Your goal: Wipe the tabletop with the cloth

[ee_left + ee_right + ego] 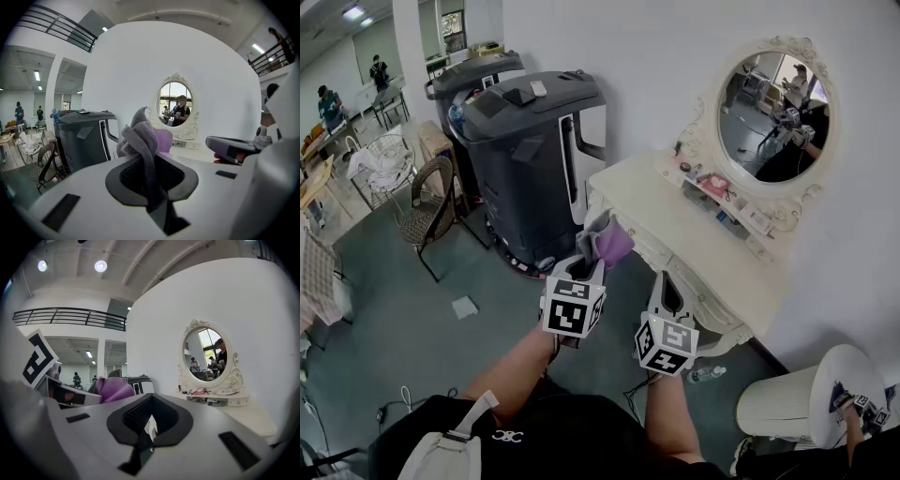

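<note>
In the head view my left gripper (592, 264) is shut on a bunched grey and purple cloth (607, 240). It hovers just off the left corner of the cream dressing table's top (703, 246). The left gripper view shows the cloth (143, 140) pinched between the jaws and sticking up above them. My right gripper (667, 292) is to the right of it, in front of the table's front edge. Its jaws are shut with nothing in them (147, 428). From the right gripper view the purple cloth (112, 388) shows at the left.
An oval mirror (773, 112) stands at the back of the table above a small shelf (722, 194) of items. A large dark grey machine (534, 150) stands left of the table, a wicker chair (427, 208) beyond it. A white stool (787, 405) and a bottle (709, 373) are on the floor at the right.
</note>
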{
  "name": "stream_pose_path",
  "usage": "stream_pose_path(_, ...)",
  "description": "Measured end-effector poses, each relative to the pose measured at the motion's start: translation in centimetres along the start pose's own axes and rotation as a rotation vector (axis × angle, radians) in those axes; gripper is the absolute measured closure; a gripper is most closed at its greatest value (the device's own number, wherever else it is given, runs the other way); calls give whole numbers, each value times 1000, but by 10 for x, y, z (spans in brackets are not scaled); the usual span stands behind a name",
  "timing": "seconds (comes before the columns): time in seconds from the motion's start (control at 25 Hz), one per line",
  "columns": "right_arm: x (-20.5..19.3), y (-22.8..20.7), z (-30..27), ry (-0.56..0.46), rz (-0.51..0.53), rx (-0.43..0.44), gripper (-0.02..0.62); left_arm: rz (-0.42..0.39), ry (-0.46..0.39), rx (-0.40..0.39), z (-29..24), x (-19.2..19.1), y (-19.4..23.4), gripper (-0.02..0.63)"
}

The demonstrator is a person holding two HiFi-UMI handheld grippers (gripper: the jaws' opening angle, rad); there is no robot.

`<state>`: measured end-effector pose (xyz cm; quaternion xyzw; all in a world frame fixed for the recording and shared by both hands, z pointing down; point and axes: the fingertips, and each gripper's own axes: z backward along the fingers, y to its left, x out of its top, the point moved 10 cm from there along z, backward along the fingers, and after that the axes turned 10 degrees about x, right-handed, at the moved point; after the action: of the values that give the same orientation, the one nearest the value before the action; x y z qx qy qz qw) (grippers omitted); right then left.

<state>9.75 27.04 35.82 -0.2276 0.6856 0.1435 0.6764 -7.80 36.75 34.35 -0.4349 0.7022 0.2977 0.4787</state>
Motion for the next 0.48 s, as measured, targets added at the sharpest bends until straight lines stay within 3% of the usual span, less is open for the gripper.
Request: stream_pose_path(0.48, 1, -10, -7, -15, -20, 21, 592, -17, 12, 1, -16, 1, -10, 551)
